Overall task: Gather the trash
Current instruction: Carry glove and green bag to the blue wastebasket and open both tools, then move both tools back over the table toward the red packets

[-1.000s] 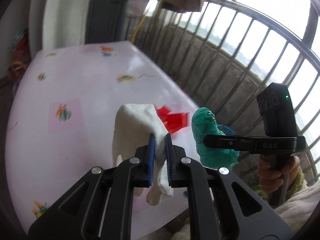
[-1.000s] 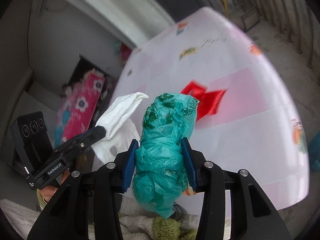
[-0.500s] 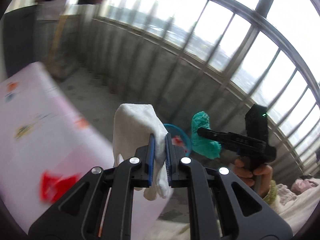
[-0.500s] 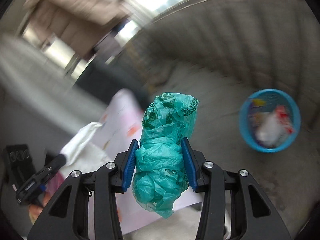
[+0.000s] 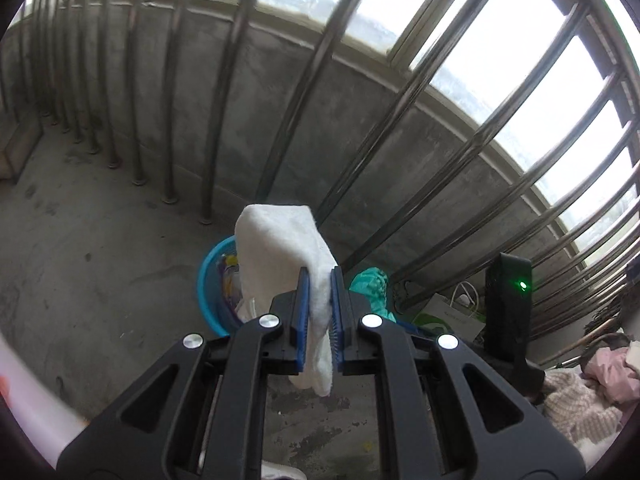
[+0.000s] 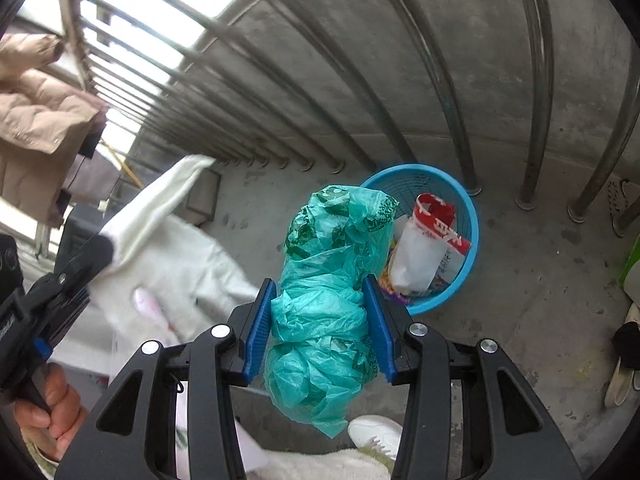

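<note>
Concrete floor: blue basket holds red-white packet, wrappers.

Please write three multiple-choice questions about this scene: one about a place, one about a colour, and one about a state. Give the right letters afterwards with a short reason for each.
1. Where does the basket stand?
A. on the concrete floor by the railing bars
B. on a table
C. on a chair

2. What colour is the crumpled plastic bag in the right gripper?
A. red
B. green
C. black

3. What is the state of the left gripper?
A. open and empty
B. shut on a white cloth
C. shut on a bottle

Answers:
1 A, the basket's rim rests on the grey floor near the feet of the metal bars.
2 B, the bag between the blue pads is teal green.
3 B, the cloth is pinched between the two blue pads and hangs over them.
</note>
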Tool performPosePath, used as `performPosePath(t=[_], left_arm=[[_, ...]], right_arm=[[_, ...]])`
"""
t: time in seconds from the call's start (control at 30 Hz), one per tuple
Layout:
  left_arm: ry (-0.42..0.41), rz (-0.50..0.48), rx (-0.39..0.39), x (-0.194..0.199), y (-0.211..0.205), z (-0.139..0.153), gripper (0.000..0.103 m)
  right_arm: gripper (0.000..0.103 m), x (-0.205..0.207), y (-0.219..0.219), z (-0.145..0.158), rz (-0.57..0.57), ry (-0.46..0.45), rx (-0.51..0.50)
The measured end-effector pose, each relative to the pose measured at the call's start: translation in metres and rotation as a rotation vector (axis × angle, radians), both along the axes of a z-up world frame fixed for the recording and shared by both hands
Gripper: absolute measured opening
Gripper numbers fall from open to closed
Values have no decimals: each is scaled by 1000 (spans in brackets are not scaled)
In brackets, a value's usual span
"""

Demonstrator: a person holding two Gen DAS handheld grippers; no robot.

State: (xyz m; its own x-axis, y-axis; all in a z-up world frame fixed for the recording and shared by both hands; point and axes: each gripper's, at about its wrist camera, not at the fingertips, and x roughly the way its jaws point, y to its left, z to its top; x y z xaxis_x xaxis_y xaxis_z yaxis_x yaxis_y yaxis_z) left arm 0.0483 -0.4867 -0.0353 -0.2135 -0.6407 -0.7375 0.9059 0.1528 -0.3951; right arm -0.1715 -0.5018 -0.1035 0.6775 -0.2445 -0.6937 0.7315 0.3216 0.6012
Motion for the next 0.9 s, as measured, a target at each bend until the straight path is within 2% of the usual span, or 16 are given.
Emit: performPosePath(t=[0.03,0.07,0.1,0.13,0.17,0.27,0.43,0.53,0.63,0.7,0.9], left_arm=[[-2,0,14,2,-14,-11,11],[-5,2,38,3,-28,-23,26],[-19,10,64,6,-39,-33,39],[-57,41,102,8,-50,-46,56],[-82,74,120,10,-53,-54,56],[-65,83,116,13,-50,-60,56],[-88,101,80,21,-19,-41,58],[-116,114,55,22,5,-19,59],[-182,133,72,18,28,0,59],[-220,138,56,15,54,16,61],[-296,250,4,19,143,54,70]], right_arm=[[45,2,-6,-4,-8,5,-6],[48,4,-9,-8,-16,16,-12],[57,10,-16,-18,-33,42,-23],[64,16,-23,-30,-48,60,-38],[70,22,-30,-45,-68,82,-41],[70,25,-40,-68,-114,152,-30],[70,11,-35,-74,-131,124,-5],[70,2,-25,-60,-133,107,-31],[70,0,-8,-38,-119,109,-91],[70,2,1,-23,-104,107,-138],[70,27,48,31,34,70,-310]])
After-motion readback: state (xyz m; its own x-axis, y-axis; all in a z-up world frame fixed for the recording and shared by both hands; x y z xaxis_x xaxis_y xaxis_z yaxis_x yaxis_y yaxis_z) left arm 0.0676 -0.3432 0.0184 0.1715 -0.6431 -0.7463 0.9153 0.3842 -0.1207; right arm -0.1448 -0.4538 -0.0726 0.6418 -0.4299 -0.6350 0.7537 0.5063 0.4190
